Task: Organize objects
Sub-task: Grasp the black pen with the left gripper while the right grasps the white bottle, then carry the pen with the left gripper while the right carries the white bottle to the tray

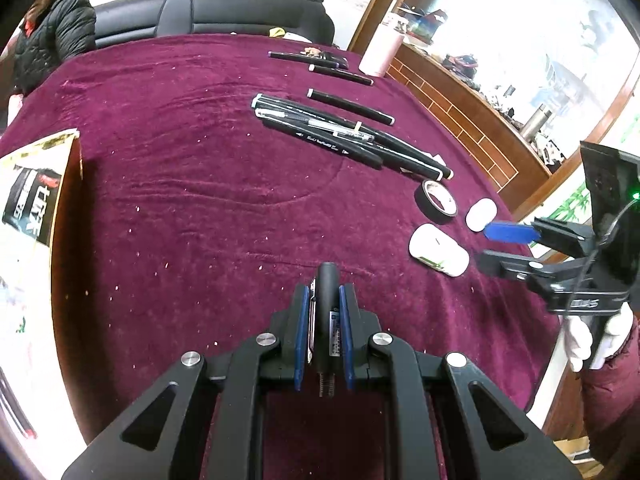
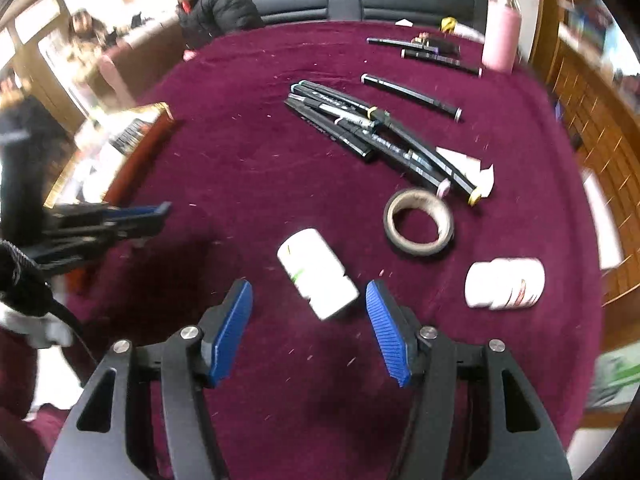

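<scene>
- On the maroon velvet tablecloth (image 1: 200, 168), the objects to be organized lie in a loose diagonal line toward the far right corner.
- Left gripper (image 1: 325, 312): jaws drawn together and clamped on a black pen (image 1: 326, 300). The pen stands between the two blue pads, its rounded end projecting past the fingertips and a spring visible at its lower end. The gripper is held above the cloth.
- Right gripper (image 2: 310, 304): jaws apart, with nothing pressed between the blue ribbed pads. It points down over a white cylindrical bottle (image 2: 318, 274) with a green mark on its label. The bottle lies on its side on the cloth, in line with the gap between the fingertips, untouched by either pad.
- A white-gloved hand (image 1: 592, 340) carries the right gripper at the right edge of the left wrist view.
- Second white bottle (image 2: 504, 283): lying on its side, to the right of the first and well apart from it.
- Roll of tape (image 2: 418, 222): flat on the cloth, beyond the two bottles and between them and the markers.
- Bundle of black markers (image 2: 360, 132): several lie side by side and partly overlapping, beyond the tape roll; white paper scraps lie at the near end of the bundle.
- Single black markers (image 2: 412, 96): one lies just beyond the bundle; more lie farther off, near a pink tumbler (image 2: 500, 40).
- Open box (image 1: 36, 192) with printed packaging: at the left edge of the table.
- Black sofa (image 1: 208, 12): behind the table, with a person in a dark padded jacket (image 2: 220, 4) seated at the far left corner.
</scene>
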Motion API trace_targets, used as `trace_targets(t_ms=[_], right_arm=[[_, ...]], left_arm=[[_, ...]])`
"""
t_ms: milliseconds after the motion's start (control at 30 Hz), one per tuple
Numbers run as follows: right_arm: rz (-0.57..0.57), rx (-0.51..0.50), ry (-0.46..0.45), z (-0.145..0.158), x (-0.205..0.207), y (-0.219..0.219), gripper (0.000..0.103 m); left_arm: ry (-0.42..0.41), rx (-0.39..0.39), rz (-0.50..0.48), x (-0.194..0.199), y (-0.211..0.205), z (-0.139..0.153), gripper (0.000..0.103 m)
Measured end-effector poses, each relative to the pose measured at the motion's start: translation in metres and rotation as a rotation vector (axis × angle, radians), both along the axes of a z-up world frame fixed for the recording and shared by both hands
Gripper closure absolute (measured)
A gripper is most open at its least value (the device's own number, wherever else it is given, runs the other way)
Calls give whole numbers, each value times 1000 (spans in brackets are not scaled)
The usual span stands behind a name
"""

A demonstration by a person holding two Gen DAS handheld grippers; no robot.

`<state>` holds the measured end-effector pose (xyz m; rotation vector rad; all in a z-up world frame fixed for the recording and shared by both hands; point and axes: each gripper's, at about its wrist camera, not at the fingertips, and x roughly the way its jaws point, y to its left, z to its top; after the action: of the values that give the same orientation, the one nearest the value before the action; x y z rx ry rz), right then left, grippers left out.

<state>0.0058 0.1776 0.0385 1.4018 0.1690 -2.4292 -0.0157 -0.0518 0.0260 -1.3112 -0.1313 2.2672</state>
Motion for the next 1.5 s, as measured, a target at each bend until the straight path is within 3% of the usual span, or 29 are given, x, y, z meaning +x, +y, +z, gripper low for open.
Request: trace_targets(t_ms=[67, 200, 333, 433, 600, 733, 967, 1133, 1267, 1500], right_arm=[[11, 65, 18, -4, -5, -11, 44], [26, 75, -45, -26, -20, -21, 44], [-18, 52, -72, -34, -23, -18, 65], [-52, 43, -88, -35, -19, -15, 68], [-96, -60, -110, -22, -13, -10, 69], [-68, -161, -111, -4, -10, -27, 69], [86, -283, -112, 24, -4, -111, 70], [190, -342, -133, 30, 3, -179, 70], [238, -378, -179, 24, 6, -226, 70], [271, -325, -252, -6, 2, -297, 70]], left_arm=[[-4, 3, 6, 3, -2, 0, 91], [-2, 9, 16, 10, -8, 2, 91], [6, 27, 40, 16, -22, 7, 91], [20, 37, 72, 22, -36, 13, 91], [48, 67, 140, 36, -76, 26, 91], [65, 67, 236, 49, -124, 34, 91], [63, 75, 384, 66, -193, 31, 91], [47, 59, 434, 68, -214, 19, 91], [29, 27, 441, 63, -220, 7, 91], [-27, 44, 430, 56, -227, -16, 91]])
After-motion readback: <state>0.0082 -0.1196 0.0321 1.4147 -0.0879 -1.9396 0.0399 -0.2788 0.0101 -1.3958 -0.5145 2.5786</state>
